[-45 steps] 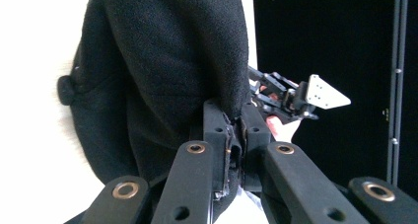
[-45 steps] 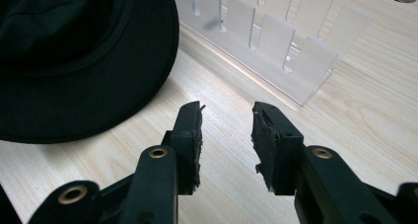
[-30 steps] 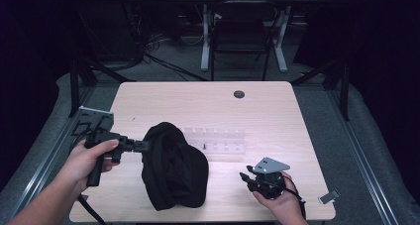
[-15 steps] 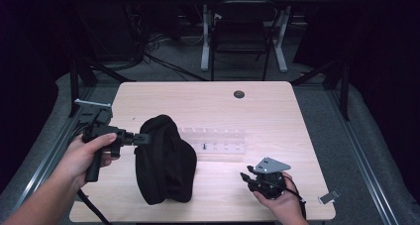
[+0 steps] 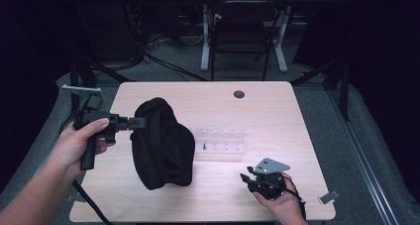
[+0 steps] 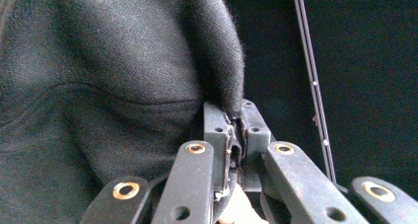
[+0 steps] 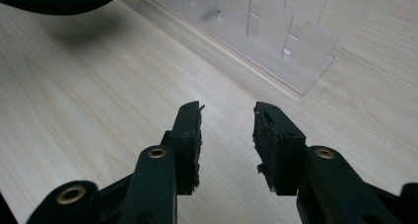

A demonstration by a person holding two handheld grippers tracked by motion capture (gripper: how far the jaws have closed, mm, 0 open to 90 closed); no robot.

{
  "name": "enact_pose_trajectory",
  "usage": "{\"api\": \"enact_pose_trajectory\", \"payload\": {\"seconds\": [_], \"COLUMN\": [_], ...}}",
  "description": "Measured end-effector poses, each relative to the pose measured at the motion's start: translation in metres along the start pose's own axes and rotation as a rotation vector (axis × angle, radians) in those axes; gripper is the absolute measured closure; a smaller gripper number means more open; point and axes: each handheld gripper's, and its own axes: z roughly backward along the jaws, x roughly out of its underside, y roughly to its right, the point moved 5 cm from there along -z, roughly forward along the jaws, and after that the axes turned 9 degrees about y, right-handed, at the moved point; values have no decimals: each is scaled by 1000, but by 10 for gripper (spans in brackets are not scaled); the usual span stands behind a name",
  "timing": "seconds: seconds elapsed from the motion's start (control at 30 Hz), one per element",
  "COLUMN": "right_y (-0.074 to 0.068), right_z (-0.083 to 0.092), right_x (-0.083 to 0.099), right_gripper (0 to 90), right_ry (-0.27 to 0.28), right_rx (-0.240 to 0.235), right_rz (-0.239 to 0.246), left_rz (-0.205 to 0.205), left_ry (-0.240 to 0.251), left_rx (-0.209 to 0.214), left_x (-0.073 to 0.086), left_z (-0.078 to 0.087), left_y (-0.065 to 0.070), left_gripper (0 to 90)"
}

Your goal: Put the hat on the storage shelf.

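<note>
A: What has the left gripper (image 5: pixel 134 122) got hold of?

B: A black cloth (image 5: pixel 161 143), soft and fleecy by its nap. The jaws are clenched on a fold of its edge; in the left gripper view the fabric (image 6: pixel 108 81) is pinched tight between the pads, with no gap showing.

A: And where is the cloth just now?

B: On the left half of the desk (image 5: pixel 277 111), hanging from that pinch. Its upper part is raised off the surface and the rest droops in a bag shape toward the near edge. Whether its lowest part touches the desk, I cannot tell.

A: How would you expect it to handle?

B: Light and limp, I judge. It will not keep any shape, it sags from wherever it is held, and it is not fragile. One pinch point lets it swing and bunch, so a second hold on the hem, well apart from the first, would spread it.

A: Is the right gripper (image 5: pixel 246 178) free for that?

B: Yes. It rests at the near right, jaws parted, having just been opening slightly, and nothing between them in the right gripper view (image 7: pixel 226 130). A clear plastic rack (image 5: pixel 220 140) stands between it and the cloth, just right of the fabric.

A: Any risk?

B: The hanging cloth could brush that rack.
</note>
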Motion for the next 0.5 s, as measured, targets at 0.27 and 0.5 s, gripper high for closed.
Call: {"api": "enact_pose_trajectory", "payload": {"seconds": [0.27,0.5], "right_y": [1,0], "right_z": [0,-1], "right_x": [1,2], "right_gripper": [631,631], "right_ry": [-5,1], "right_rx": [1,-4], "right_rz": [1,-7], "left_rz": [-10,-15], "left_ry": [15,32], "left_rx": [4,-7], "left_x": [-11,-23], "left_z": [-9,-17], "left_y": [8,15], "left_gripper": [856,856]}}
